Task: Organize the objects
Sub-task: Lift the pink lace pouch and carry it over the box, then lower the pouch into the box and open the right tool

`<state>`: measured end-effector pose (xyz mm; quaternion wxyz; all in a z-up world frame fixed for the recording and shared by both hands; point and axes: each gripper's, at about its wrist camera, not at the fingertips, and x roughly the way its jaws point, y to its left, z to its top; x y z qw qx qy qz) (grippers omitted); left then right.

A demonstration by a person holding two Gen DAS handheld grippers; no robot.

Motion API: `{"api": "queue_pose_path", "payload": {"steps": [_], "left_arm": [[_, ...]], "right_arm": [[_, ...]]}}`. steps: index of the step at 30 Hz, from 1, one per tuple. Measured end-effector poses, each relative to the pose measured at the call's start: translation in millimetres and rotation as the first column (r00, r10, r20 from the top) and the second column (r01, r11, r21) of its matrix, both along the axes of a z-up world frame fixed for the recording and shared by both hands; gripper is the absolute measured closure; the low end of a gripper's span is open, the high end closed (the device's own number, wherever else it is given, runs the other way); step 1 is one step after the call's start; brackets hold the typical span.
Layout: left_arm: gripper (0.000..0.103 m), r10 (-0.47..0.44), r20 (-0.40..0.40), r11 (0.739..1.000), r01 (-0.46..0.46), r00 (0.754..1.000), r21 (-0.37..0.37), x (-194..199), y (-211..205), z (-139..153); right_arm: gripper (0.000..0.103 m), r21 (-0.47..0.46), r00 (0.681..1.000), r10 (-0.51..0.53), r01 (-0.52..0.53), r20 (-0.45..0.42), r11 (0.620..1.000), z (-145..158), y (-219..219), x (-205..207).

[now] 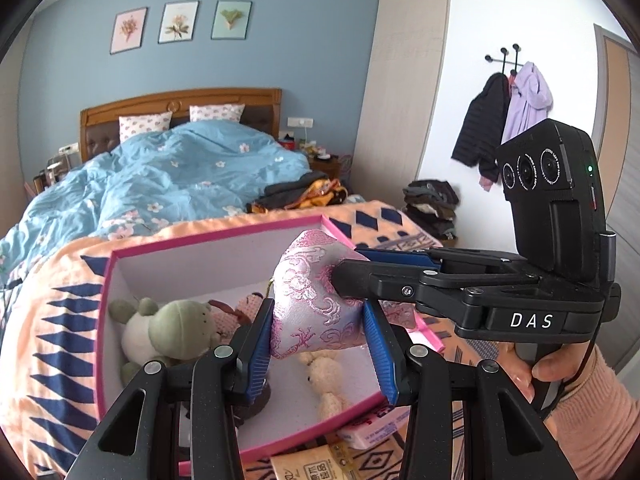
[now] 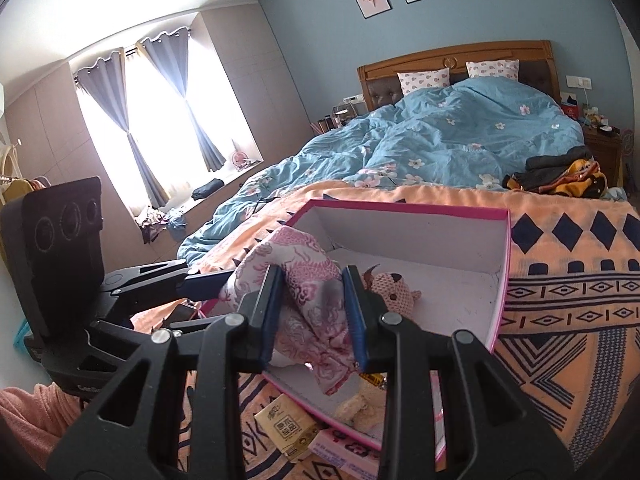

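Legible text, both views:

1. "DAS", white capitals, on the black body of the right gripper (image 1: pixel 352 276), seen from the left wrist view; clearly readable.
2. Fine white lettering ringing the 3 lenses of the camera block (image 1: pixel 548 184) atop that gripper; too small to read.
3. Yellow-brown tissue packet (image 2: pixel 286 432) on the patterned blanket below the pink box: Chinese characters in a dark square panel, not resolved. Same packet in the left wrist view shows a cursive fragment and block characters, unreadable.
4. Pink packet (image 1: pixel 372 428) beside it: small printed lines, illegible.
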<state>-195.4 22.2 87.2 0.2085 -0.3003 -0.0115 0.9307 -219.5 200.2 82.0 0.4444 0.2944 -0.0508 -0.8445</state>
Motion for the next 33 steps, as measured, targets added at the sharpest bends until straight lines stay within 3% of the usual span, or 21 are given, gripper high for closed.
{"api": "queue_pose_path", "payload": {"steps": [12, 19, 23, 33], "left_arm": [[0.059, -0.032, 0.117, 0.999, 0.031, 0.993, 0.006, -34, 21, -31], [0.046, 0.007, 0.137, 0.998, 0.002, 0.99, -0.064, -41, 36, -47], [0.045, 0.024, 0.143, 0.998, -0.015, 0.989, -0.065, -40, 33, -54], [0.044, 0.027, 0.126, 0.996, -0.015, 0.992, -0.093, -24, 32, -60]], "right_arm": [[0.069, 0.043, 0.993, -0.091, 0.088, 0.074, 0.995, -28, 15, -21], [0.069, 0.118, 0.979, -0.197, 0.189, 0.059, 0.975, -38, 24, -21], [0.069, 0.116, 0.965, -0.259, 0.252, 0.047, 0.961, -37, 32, -22], [0.069, 0.168, 0.974, -0.222, 0.212, 0.042, 0.963, -43, 22, -9]]}}
